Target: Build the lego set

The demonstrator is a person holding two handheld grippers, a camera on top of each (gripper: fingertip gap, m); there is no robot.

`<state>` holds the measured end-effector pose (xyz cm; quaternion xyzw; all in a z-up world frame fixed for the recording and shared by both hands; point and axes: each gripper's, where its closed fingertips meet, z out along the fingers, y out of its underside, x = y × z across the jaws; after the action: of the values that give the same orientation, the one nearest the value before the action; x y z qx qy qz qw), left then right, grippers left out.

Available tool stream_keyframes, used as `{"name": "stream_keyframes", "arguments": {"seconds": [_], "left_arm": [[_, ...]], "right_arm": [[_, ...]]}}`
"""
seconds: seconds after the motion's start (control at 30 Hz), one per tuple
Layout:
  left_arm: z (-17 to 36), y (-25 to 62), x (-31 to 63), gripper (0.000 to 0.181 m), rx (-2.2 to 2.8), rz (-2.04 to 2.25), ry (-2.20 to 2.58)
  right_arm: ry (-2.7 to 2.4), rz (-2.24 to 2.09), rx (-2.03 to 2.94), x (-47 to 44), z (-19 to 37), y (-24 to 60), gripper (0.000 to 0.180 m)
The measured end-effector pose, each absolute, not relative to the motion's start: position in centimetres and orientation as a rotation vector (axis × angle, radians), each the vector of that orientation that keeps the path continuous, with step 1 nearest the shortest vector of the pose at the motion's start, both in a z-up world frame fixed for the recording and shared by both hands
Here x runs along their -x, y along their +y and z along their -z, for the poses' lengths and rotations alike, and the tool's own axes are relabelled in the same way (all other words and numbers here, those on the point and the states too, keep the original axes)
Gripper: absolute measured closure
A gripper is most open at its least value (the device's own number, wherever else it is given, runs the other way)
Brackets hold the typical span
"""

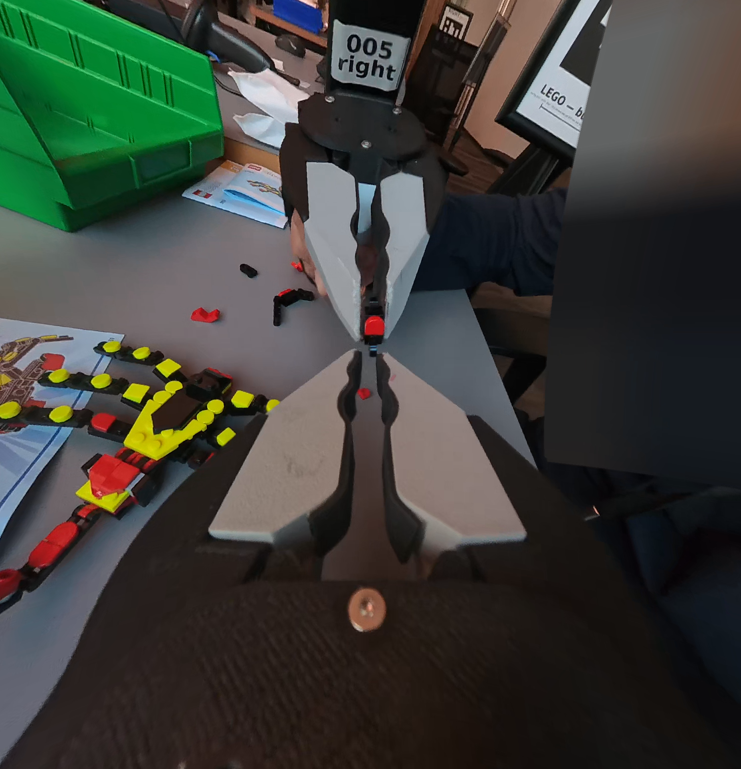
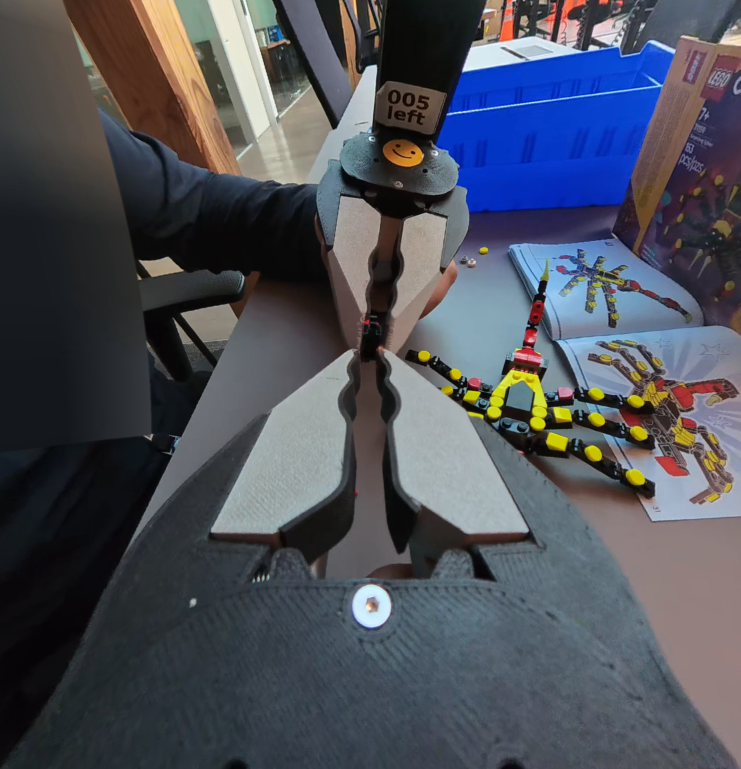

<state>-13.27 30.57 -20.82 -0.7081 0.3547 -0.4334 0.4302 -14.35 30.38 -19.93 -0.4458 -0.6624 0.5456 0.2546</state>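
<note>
While both grippers meet tip to tip above the table edge, the left wrist view shows the left gripper (image 1: 368, 353) with jaws nearly closed, a narrow gap between the tips. Its tips touch the lower end of a small red-and-black piece (image 1: 373, 326), but whether they actually pinch it I cannot tell. Opposite it, the right gripper (image 1: 372, 333) points back toward the camera, jaws closed on that piece. Only this view shows the loose parts on the grey table (image 1: 152, 266): a red brick (image 1: 205, 314), a black bent link (image 1: 287, 301), a small black pin (image 1: 248, 270), a tiny red bit (image 1: 363, 393) between the left gripper's fingers. Also only here: green bin (image 1: 89, 112), folded booklet (image 1: 243, 191). The spider model (image 1: 164, 416) lies left of the grippers, partly on an instruction sheet (image 1: 31, 416).

Right wrist view: right gripper (image 2: 368, 353) jaws close together, tips at the same dark piece (image 2: 370, 333), which looks mostly black here. Left gripper (image 2: 370, 339) faces the camera, jaws near-closed around it. A dark sleeve (image 2: 202, 220) reaches in behind. Only this view shows the blue bin (image 2: 547, 137), the set box (image 2: 701, 174), two open instruction booklets (image 2: 610, 287), and small round studs (image 2: 470, 261) on the table. The spider model (image 2: 522, 399) lies right of the grippers, its tail pointing away, legs spread over the nearer booklet page (image 2: 693, 416).
</note>
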Motion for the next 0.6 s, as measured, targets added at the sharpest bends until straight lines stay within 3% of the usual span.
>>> {"name": "stream_keyframes", "arguments": {"seconds": [0.2, 0.6], "left_arm": [[19.3, 31.1, 14.0, 0.164, 1.716, 1.144, 0.794], [19.3, 31.2, 13.8, 0.175, 1.727, 1.113, 0.79]], "right_arm": [[-1.771, -1.561, 1.243, 14.3, 19.8, 30.4, 0.175], [-1.717, -1.669, 1.288, 14.8, 20.1, 30.4, 0.176]]}}
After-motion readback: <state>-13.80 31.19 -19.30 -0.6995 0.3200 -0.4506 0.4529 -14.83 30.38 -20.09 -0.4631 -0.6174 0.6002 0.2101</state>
